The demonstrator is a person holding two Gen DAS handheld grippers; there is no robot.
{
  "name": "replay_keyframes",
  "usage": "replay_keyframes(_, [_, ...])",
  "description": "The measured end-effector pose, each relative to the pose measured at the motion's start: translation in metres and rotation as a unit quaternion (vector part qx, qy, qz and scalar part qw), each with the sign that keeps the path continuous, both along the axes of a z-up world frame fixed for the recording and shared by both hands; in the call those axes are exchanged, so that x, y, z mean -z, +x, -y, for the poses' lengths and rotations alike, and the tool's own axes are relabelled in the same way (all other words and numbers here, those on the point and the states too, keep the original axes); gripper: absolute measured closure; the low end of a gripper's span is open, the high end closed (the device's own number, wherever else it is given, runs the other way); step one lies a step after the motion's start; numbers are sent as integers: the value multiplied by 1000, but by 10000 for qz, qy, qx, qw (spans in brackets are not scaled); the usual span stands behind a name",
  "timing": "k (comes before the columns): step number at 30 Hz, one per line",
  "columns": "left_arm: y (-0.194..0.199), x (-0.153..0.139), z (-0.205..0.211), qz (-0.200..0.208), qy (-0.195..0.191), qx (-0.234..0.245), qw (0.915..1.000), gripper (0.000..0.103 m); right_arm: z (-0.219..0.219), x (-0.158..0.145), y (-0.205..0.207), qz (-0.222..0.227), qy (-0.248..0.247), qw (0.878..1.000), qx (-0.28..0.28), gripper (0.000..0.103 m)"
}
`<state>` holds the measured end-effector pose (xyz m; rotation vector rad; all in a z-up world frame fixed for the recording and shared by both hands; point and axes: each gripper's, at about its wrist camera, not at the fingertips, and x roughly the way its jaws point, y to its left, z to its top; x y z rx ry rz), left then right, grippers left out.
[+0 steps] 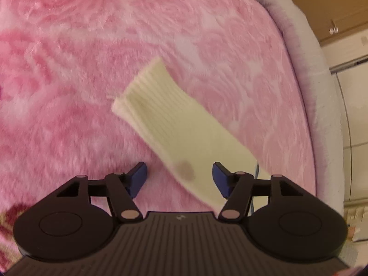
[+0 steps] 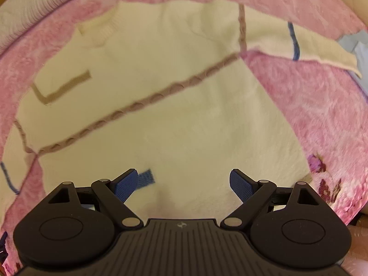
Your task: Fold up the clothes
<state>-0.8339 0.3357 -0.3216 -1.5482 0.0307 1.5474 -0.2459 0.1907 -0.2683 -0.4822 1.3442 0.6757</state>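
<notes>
Cream sweater [image 2: 161,105] lay flat on the pink blanket [image 2: 322,105], one sleeve [image 1: 184,126] toward 12 o'clock of the spread-open left tongs [image 1: 179,177]. Right tongs [image 2: 184,184] hovered released too; I'd pinch the cuff edge cleanly.

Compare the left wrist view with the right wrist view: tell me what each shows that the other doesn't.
Left wrist only: one sleeve cuff with a dark stain, a pale bed edge, and the left gripper, open. Right wrist only: the sweater body spread flat, its collar, brown cable stripe, and the right gripper, open. Both: the cream sweater on the pink blanket.
</notes>
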Motion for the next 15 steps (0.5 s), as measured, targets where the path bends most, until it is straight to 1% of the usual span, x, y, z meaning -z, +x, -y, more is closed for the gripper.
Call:
replay_keyframes(1, [0, 1, 0, -40, 66, -61, 10000, 46, 0, 4, 1, -8, -25, 10000, 16, 14])
replay_keyframes(3, [3, 3, 0, -198, 156, -166, 9995, 56, 3, 13, 4, -23, -59, 10000, 42, 14])
replay_keyframes(5, [5, 3, -4, -361, 180, -147, 9991, 84, 5, 22, 7, -44, -85, 9999, 59, 14])
replay_keyframes(7, [8, 2, -10, -496, 208, -76, 9985, 97, 6, 30, 12, -84, -94, 9999, 60, 14])
replay_keyframes(8, [10, 1, -13, -576, 227, -32, 9981, 98, 7, 33, 16, -104, -87, 9999, 60, 14])
replay_keyframes(9, [17, -7, -18, -836, 311, 137, 9959, 99, 8, 35, 19, -119, -79, 9999, 60, 14])
replay_keyframes(10, [28, -19, -23, -1137, 497, 434, 9913, 99, 10, 35, 25, -122, -55, 9999, 54, 14])
replay_keyframes(11, [39, -30, -28, -1434, 686, 733, 9846, 99, 12, 35, 31, -121, -29, 9999, 46, 14])
replay_keyframes(12, [58, -47, -33, -1692, 932, 1091, 9751, 99, 13, 34, 37, -121, -3, 9999, 38, 14])
replay_keyframes(13, [79, -64, -36, -1756, 1229, 1455, 9659, 99, 16, 33, 44, -109, 38, 9999, 38, 14])
replay_keyframes(14, [102, -81, -39, -1809, 1524, 1819, 9544, 99, 18, 31, 52, -98, 80, 9999, 48, 14])
replay_keyframes(15, [131, -99, -39, -1775, 1839, 2221, 9409, 99, 21, 30, 61, -91, 99, 9999, 77, 14])
